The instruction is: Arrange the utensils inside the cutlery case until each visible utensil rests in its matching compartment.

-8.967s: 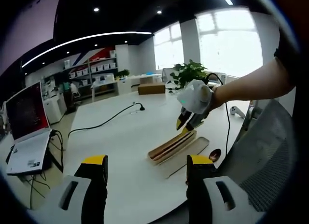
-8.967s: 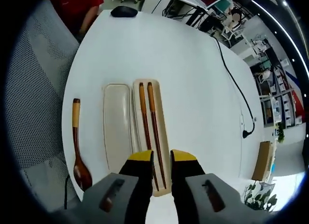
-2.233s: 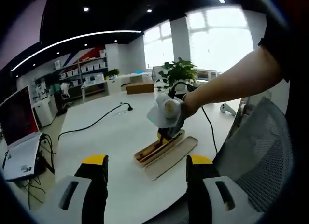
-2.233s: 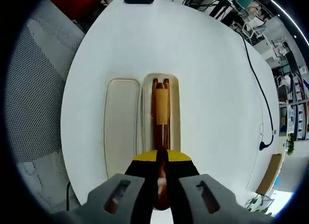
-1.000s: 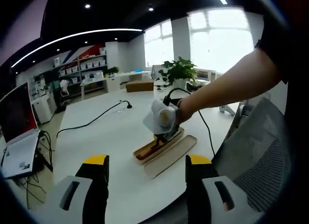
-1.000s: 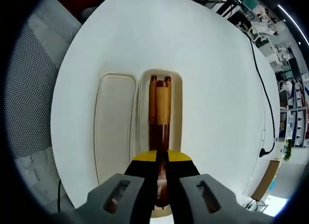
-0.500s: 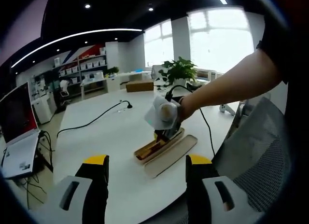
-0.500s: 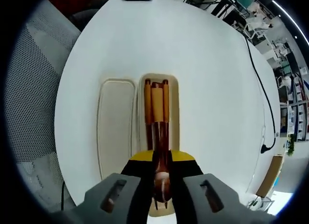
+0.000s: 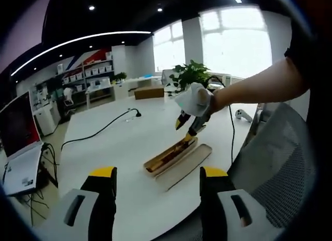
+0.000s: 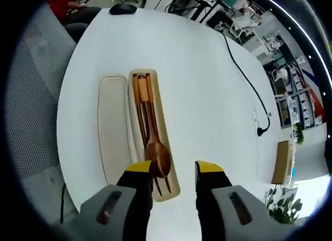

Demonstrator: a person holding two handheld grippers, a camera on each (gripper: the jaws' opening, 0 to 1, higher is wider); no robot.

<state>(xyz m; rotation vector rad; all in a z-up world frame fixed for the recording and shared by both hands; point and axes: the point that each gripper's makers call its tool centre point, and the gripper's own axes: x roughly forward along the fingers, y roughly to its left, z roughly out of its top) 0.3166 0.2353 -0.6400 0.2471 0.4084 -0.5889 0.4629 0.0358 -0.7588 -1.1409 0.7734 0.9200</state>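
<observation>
Spoon lies in the case on the chopsticks, lid just beside on the worktop. Right hand-held gripper wide open, empty, above the case. Left hand-held gripper open, empty, well apart. Placing looks done; next likely the lid. Cable, mouse well clear.

A round white counter carries an open beige cutlery case with its lid just beside it, a black cable trailing across the far side, and a dark mouse near the edge.
</observation>
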